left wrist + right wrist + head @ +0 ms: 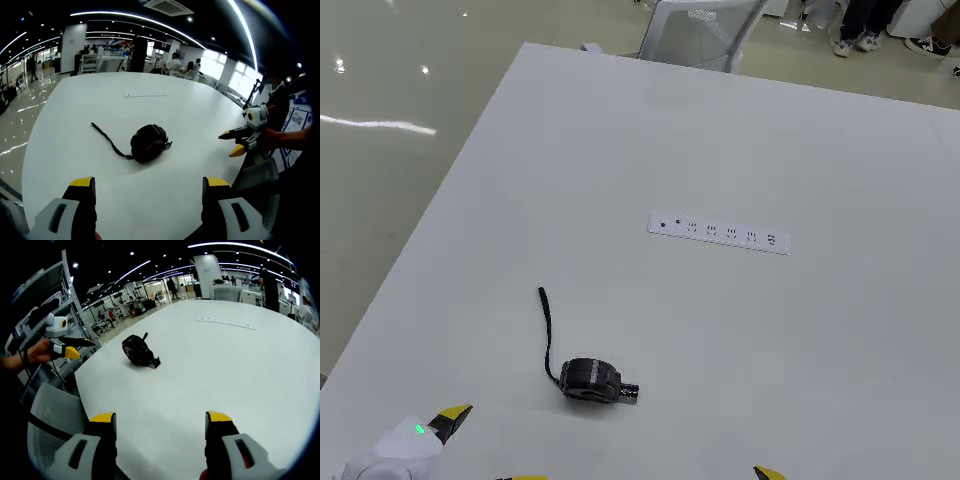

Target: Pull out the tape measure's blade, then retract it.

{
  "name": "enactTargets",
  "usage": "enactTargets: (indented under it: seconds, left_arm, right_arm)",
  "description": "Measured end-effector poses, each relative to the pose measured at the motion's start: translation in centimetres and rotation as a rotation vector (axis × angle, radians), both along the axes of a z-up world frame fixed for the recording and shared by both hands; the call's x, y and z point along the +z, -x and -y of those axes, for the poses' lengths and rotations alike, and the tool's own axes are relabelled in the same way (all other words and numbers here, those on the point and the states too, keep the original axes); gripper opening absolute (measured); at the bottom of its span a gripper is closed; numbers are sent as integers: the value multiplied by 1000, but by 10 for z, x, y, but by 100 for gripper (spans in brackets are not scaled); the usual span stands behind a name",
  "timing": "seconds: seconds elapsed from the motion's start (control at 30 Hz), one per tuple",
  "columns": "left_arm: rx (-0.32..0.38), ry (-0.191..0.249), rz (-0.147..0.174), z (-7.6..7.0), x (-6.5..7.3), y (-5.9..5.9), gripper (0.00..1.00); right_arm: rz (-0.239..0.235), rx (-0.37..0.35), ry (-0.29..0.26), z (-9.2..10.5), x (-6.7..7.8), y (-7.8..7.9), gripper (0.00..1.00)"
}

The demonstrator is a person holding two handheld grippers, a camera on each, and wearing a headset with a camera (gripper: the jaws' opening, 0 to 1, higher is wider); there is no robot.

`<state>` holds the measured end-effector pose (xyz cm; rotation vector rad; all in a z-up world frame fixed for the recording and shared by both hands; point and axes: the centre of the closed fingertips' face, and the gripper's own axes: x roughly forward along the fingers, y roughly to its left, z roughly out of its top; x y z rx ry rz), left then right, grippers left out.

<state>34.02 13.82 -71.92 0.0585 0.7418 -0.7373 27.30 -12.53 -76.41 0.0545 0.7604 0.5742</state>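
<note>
1. On the white tabletop [820,330], near its front edge: a black round-cased tape measure [590,380], blade wound in, metal end at the mouth, black wrist strap [545,325] trailing away.
2. Left claw [145,184] and right claw [160,417]: both spread wide, holding nothing, touching nothing, well short of the tape measure.
3. In the head view, a white power strip [718,233] farther back; in each gripper view, the other claw off to the side, yellow tips parted.

White table [770,130], glossy floor [380,170], mesh chair [695,35]
</note>
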Motion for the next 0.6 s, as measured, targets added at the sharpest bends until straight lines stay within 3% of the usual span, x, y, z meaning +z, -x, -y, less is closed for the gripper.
enactTargets:
  seconds: [0.3,0.4,0.6]
  left_arm:
    - [-62,-26,7,14,0,-12,83]
    - [-87,-34,13,21,1,-19,83]
    - [-133,-37,20,34,3,-34,83]
  right_arm:
    - [4,48,23,-2,-1,-13,72]
    - [-2,55,40,-1,-3,-20,76]
    - [2,85,37,-4,-4,-33,74]
